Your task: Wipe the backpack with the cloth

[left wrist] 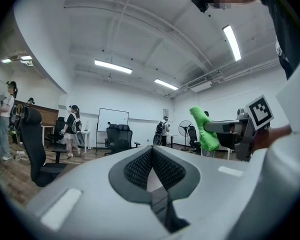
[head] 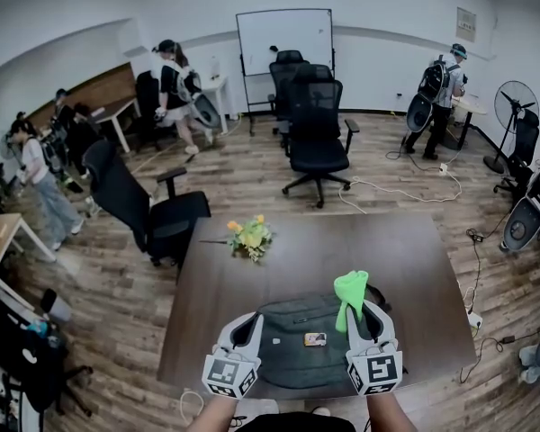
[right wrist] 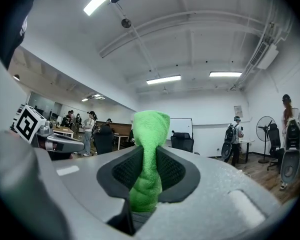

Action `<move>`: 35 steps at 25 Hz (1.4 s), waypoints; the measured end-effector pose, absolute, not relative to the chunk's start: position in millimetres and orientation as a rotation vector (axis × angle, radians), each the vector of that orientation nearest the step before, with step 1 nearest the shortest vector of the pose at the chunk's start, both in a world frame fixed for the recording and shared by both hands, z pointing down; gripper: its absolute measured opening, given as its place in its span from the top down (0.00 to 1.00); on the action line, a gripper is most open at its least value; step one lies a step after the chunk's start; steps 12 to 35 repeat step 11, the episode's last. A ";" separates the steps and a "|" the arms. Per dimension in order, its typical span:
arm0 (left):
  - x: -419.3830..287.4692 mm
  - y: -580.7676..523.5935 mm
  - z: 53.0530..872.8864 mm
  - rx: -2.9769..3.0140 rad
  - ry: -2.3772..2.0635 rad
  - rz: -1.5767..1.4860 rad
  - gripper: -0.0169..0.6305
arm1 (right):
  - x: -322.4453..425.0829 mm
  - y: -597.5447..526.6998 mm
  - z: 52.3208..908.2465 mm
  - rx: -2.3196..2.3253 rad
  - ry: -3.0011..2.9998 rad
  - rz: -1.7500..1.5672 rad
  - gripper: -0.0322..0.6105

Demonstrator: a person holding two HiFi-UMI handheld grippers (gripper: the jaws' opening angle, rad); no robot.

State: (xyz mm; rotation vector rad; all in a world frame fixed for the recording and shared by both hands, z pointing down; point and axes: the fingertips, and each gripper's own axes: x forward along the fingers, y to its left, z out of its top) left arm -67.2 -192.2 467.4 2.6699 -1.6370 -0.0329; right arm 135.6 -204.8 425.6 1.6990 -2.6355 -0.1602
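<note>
A dark grey backpack [head: 292,349] lies flat at the near edge of the brown table [head: 414,268], with a small orange tag [head: 315,338] on top. My right gripper [head: 367,311] is held above the bag's right side, tilted upward, shut on a bright green cloth [head: 351,290] that sticks out past the jaws. In the right gripper view the cloth [right wrist: 147,154] is pinched between the jaws. My left gripper [head: 245,324] hovers over the bag's left side, shut with nothing in it [left wrist: 151,151]. The left gripper view also catches the cloth [left wrist: 205,129].
A small bunch of yellow flowers [head: 250,236] lies on the table beyond the backpack. Black office chairs stand at the table's left [head: 148,210] and behind it [head: 317,138]. A whiteboard [head: 284,41] stands against the far wall. Several people move about the room.
</note>
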 end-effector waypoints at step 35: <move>-59.1 -187.2 474.0 2.742 -1.661 0.101 0.95 | 129.0 -203.4 432.4 1.677 -2.654 -0.142 0.83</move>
